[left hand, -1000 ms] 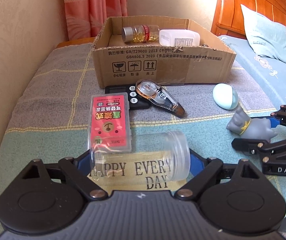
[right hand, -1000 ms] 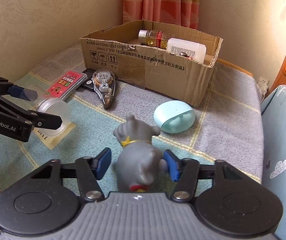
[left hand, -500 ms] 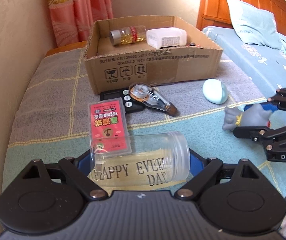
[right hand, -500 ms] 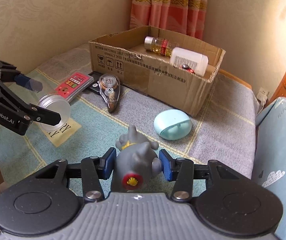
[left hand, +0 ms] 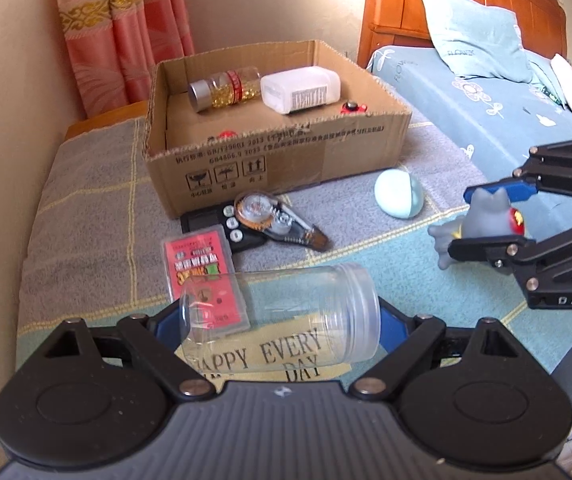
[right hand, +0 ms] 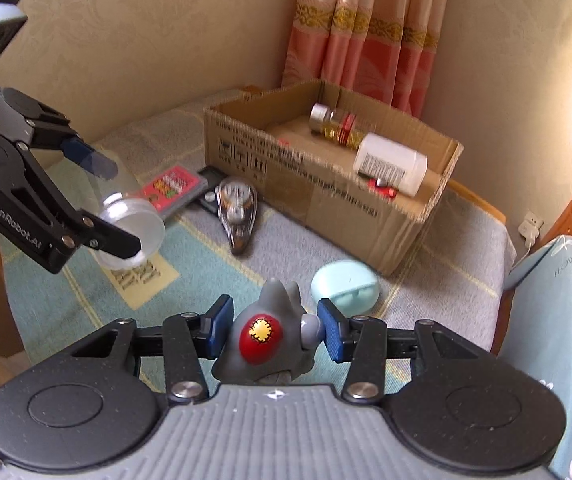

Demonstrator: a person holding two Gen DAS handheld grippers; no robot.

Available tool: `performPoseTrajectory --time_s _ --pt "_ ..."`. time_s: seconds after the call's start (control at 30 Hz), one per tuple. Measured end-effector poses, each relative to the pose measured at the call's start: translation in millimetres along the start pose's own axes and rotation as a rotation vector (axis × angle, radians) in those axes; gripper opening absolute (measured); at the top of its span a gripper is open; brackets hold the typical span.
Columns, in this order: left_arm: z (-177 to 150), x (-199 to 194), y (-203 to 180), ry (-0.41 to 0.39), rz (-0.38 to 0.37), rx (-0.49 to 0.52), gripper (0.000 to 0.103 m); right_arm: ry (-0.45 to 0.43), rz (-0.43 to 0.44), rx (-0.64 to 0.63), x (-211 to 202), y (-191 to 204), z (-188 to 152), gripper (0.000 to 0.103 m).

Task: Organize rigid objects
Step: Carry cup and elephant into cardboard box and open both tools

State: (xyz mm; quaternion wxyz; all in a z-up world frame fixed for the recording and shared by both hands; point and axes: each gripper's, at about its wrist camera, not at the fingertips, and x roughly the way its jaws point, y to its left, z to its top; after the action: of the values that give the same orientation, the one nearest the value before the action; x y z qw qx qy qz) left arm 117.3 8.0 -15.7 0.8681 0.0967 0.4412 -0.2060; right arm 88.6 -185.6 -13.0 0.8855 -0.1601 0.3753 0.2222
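Note:
My left gripper (left hand: 274, 326) is shut on a clear plastic jar (left hand: 282, 316), held sideways above the blanket; the same jar (right hand: 132, 220) shows in the right wrist view at the left. My right gripper (right hand: 272, 332) is shut on a grey toy figure (right hand: 266, 340) with a red patch, lifted off the blanket; the toy (left hand: 481, 224) appears at the right in the left wrist view. The open cardboard box (left hand: 278, 152) stands behind, holding a bottle of yellow capsules (left hand: 226, 88) and a white bottle (left hand: 301, 90).
On the blanket lie a red card case (left hand: 200, 268), a correction tape dispenser (left hand: 274, 220) over a black device (left hand: 214, 222), and a pale blue oval case (left hand: 397, 198). A wall runs along the left, curtains stand behind the box, and a bed with a pillow (left hand: 481, 32) lies right.
Both grippers have risen, lifting the jar and the grey toy off the blanket. The right jaws closed fully on the toy, which tipped so its red patch faces the camera.

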Motion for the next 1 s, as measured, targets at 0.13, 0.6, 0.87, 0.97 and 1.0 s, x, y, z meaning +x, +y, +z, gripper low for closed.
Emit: performPoseTrajectory --time_s 0.13,0.6,0.87,0.97,1.0 --pt "13 -7 4 -0.029 0.018 0.019 0.091 -0.048 -0.002 -0.017 -9 -6 19 0.051" --pt "51 -13 32 -0.103 0.072 0.028 0.091 -0.193 -0.05 -0.006 18 -48 131 0.053" --pt "74 -5 48 -0.117 0.098 0.043 0.091 -0.198 -0.029 0.097 39 -60 145 0.103" --pt "86 0 53 -0.128 0.098 0.044 0.091 -0.164 -0.076 0.097 37 -56 136 0.103" --pt "91 2 54 -0.131 0.095 0.042 0.091 -0.151 -0.076 0.099 36 -55 132 0.103"
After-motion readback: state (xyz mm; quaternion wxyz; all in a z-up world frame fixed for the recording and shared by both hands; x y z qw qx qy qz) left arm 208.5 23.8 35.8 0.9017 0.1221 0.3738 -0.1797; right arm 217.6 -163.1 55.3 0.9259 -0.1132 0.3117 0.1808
